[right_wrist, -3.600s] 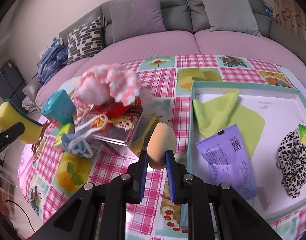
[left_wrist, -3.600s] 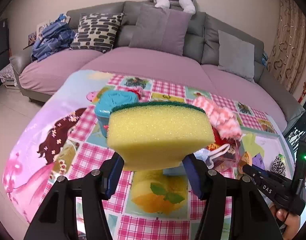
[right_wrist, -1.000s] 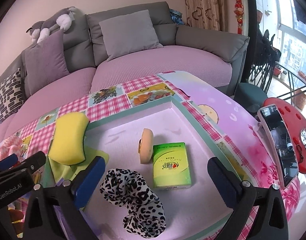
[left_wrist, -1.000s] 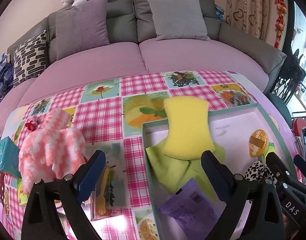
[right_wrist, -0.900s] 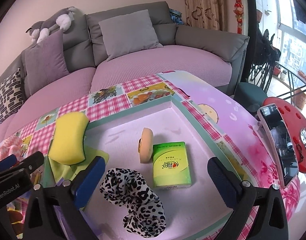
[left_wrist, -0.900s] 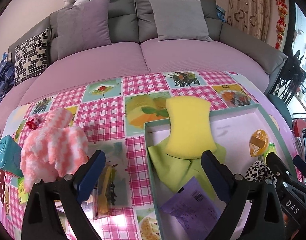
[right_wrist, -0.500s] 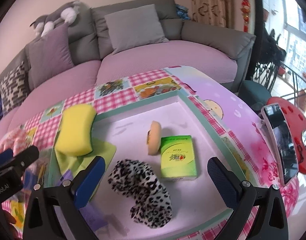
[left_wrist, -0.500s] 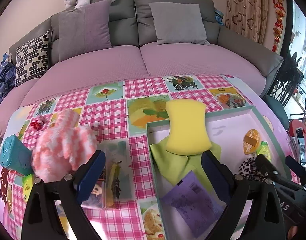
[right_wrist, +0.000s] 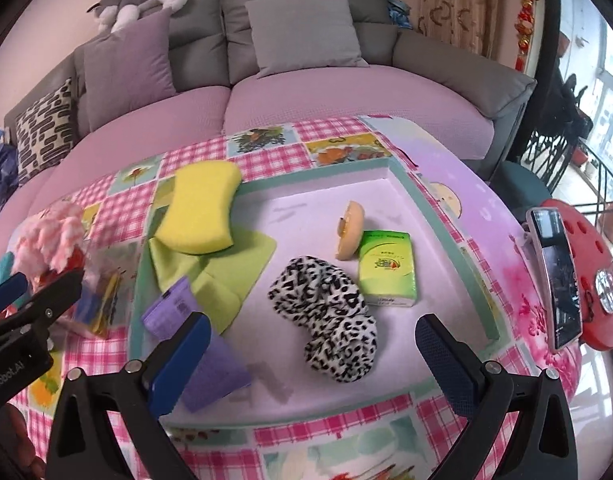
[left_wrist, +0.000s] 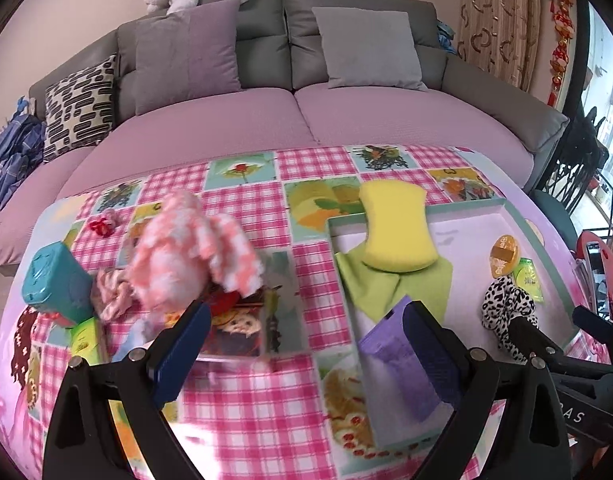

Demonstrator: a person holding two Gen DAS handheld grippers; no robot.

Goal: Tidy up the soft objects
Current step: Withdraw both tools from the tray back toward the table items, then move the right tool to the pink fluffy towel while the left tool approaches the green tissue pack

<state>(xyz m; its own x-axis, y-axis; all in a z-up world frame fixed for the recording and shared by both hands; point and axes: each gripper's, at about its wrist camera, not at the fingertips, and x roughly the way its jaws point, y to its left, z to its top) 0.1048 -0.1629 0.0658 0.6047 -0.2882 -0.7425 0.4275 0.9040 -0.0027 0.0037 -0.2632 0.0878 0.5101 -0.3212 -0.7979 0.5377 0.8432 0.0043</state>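
A teal-rimmed white tray (right_wrist: 442,224) holds a yellow sponge (right_wrist: 200,212) resting on its far left rim, a green cloth (right_wrist: 226,272), a purple packet (right_wrist: 194,344), a leopard-print scrunchie (right_wrist: 326,312), a peach makeup puff (right_wrist: 348,232) and a green tissue pack (right_wrist: 386,268). My right gripper (right_wrist: 310,356) is open and empty above the tray's near side. My left gripper (left_wrist: 306,344) is open and empty over the tablecloth, between the tray (left_wrist: 506,204) and a pink-white fluffy cloth (left_wrist: 186,248). The sponge (left_wrist: 394,232) shows there too.
Left of the tray lie a clear plastic box (left_wrist: 242,320) under the fluffy cloth, a teal box (left_wrist: 54,284) and a small pink scrunchie (left_wrist: 114,296). A red stool with a phone (right_wrist: 558,276) stands at the right. A grey-purple sofa (left_wrist: 306,116) runs behind the table.
Both grippers let go of the sponge and the puff in the tray. Over the last second both have pulled back and up from the tray, and the left has shifted leftward.
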